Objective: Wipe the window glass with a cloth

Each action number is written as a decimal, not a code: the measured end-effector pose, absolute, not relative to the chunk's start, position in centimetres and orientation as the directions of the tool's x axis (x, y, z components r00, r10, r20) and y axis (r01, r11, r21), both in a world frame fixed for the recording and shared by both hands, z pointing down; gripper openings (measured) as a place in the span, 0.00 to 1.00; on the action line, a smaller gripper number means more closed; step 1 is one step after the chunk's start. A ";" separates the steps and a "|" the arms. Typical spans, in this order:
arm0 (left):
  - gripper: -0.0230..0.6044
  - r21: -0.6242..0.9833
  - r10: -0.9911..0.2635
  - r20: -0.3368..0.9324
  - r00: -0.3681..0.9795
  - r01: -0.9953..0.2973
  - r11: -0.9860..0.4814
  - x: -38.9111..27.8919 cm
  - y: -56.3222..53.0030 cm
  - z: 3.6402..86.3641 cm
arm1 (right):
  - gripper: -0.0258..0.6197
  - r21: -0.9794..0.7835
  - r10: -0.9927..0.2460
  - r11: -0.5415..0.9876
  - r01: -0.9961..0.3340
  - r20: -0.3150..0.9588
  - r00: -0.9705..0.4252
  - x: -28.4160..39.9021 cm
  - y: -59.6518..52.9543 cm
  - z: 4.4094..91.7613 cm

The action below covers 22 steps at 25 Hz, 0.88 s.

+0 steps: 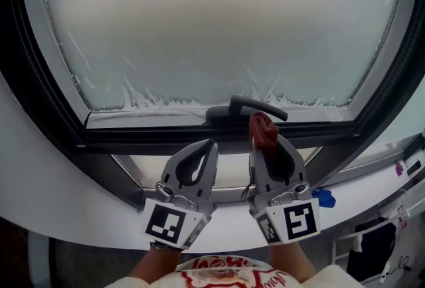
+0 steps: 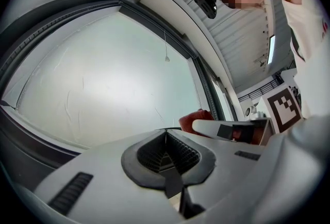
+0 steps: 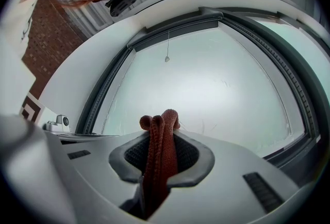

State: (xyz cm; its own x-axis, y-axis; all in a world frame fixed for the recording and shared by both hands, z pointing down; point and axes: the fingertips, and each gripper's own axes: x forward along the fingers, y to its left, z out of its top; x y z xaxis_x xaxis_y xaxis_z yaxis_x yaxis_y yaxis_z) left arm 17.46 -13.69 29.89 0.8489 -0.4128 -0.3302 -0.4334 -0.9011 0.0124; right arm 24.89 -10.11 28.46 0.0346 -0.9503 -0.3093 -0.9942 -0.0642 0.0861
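Cloth (image 3: 159, 150), soft and probably light, is clenched in the right gripper (image 1: 267, 141) near the lower edge of the window glass (image 1: 212, 28). The left gripper (image 1: 207, 147) is pressed together, empty.

Dark handle (image 1: 247, 108) on the frame (image 1: 199, 139), small blue thing (image 1: 324, 198) on the sill (image 1: 73, 210).

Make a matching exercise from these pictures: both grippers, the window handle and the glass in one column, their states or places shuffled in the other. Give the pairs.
Column one
1. left gripper
2. right gripper
3. window handle
4. window glass

Column two
A. hazy white, streaked along its lower edge
B. shut on the red-brown cloth
C. dark, on the lower frame just beyond the cloth
D. shut, nothing between its jaws

Pairs: 1-D, 2-B, 3-C, 4-A
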 end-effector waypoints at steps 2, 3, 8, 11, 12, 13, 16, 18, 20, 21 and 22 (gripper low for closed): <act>0.07 0.008 -0.410 -0.324 0.852 -0.431 -0.902 18.0 -13.5 30.0 | 0.18 0.084 -0.948 -0.058 -0.995 -0.316 0.029 25.2 -9.9 28.5; 0.07 0.002 -0.408 -0.321 0.855 -0.430 -0.903 18.2 -13.4 30.1 | 0.18 0.087 -0.946 -0.055 -0.995 -0.323 0.024 25.3 -9.8 28.5; 0.07 -0.010 -0.411 -0.312 0.857 -0.435 -0.900 19.1 -13.0 30.3 | 0.18 0.081 -0.947 -0.041 -0.996 -0.321 0.013 25.5 -9.7 28.6; 0.07 -0.009 -0.417 -0.311 0.854 -0.442 -0.897 19.2 -13.1 30.3 | 0.18 0.078 -0.934 -0.030 -0.997 -0.358 0.000 25.4 -9.7 27.9; 0.07 -0.008 -0.420 -0.311 0.853 -0.444 -0.896 19.2 -13.1 30.3 | 0.18 0.078 -0.934 -0.027 -0.997 -0.358 -0.003 25.4 -9.7 27.9; 0.07 -0.006 -0.423 -0.311 0.851 -0.447 -0.895 19.2 -13.2 30.3 | 0.18 0.078 -0.935 -0.025 -0.997 -0.355 -0.005 25.5 -9.7 28.0; 0.07 -0.003 -0.428 -0.313 0.848 -0.452 -0.892 19.2 -13.2 30.3 | 0.18 0.089 -0.949 -0.018 -0.996 -0.315 -0.011 25.7 -9.7 29.0; 0.07 -0.003 -0.429 -0.311 0.848 -0.452 -0.892 19.4 -13.2 30.3 | 0.18 0.090 -0.954 -0.009 -0.996 -0.300 -0.019 25.7 -9.7 29.3; 0.07 0.002 -0.429 -0.307 0.849 -0.451 -0.893 19.6 -13.2 30.5 | 0.18 0.086 -0.955 -0.004 -0.996 -0.296 -0.022 25.7 -9.7 29.4; 0.07 0.005 -0.429 -0.307 0.850 -0.449 -0.893 19.7 -13.2 30.5 | 0.18 0.086 -0.954 -0.004 -0.996 -0.298 -0.022 25.7 -9.6 29.3; 0.07 0.006 -0.427 -0.308 0.850 -0.447 -0.894 19.8 -13.2 30.5 | 0.18 0.087 -0.953 -0.003 -0.996 -0.302 -0.023 25.8 -9.6 29.3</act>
State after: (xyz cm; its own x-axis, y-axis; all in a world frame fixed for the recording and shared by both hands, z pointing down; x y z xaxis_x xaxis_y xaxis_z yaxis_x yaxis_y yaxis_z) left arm 19.82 -13.22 30.55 0.8503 -0.4272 -0.3075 -0.4473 -0.8944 0.0058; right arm 25.78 -9.62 29.30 -0.0233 -0.9530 -0.3020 -0.9962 -0.0033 0.0871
